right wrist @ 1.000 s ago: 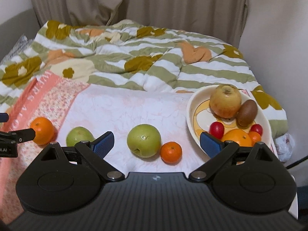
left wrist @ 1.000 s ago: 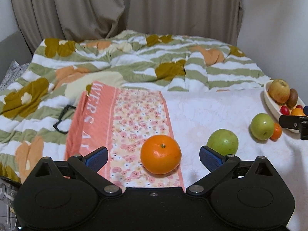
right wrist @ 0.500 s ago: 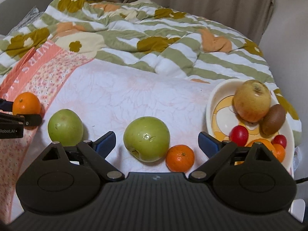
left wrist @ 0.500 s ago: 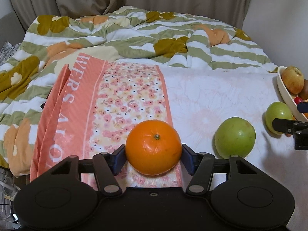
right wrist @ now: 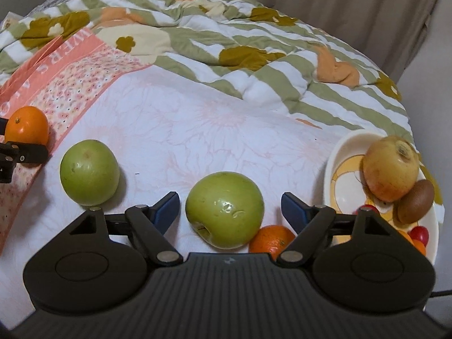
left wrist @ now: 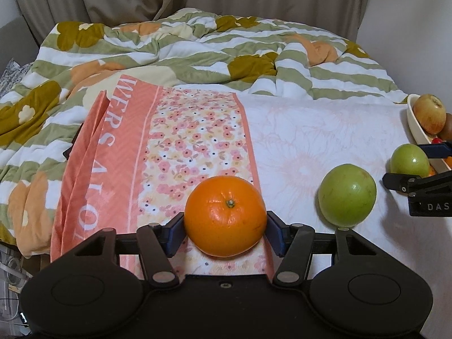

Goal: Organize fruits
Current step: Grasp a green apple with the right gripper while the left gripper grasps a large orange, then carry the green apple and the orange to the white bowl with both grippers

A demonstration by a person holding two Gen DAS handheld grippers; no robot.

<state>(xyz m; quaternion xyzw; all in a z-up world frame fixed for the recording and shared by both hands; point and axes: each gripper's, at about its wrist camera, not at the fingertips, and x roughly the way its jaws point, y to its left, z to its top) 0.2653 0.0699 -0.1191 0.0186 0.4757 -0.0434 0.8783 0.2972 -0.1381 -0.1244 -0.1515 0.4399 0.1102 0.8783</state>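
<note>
Left wrist: left gripper (left wrist: 225, 233) clamps orange (left wrist: 225, 216); right gripper (right wrist: 230, 212) closing, straddles green apple (right wrist: 224, 209) untouched.

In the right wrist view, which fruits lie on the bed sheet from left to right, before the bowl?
Orange → green apple → second green apple → small orange, then the bowl.

orange (left wrist: 225, 216) sits on the floral cloth (left wrist: 180, 152), between the left gripper (left wrist: 225, 230) pads; near apple (left wrist: 347, 195) on the sheet (right wrist: 197, 124) right of it; second apple (right wrist: 224, 205) further right, between the right gripper (right wrist: 230, 207) fingers, small mandarin (right wrist: 269, 238) touching its right side; bowl (right wrist: 339, 152) at far right holds a large round fruit (right wrist: 391, 168), kiwi (right wrist: 415, 201) and cherry tomatoes (right wrist: 419, 234); quilt (left wrist: 226, 45) lies behind everything
</note>
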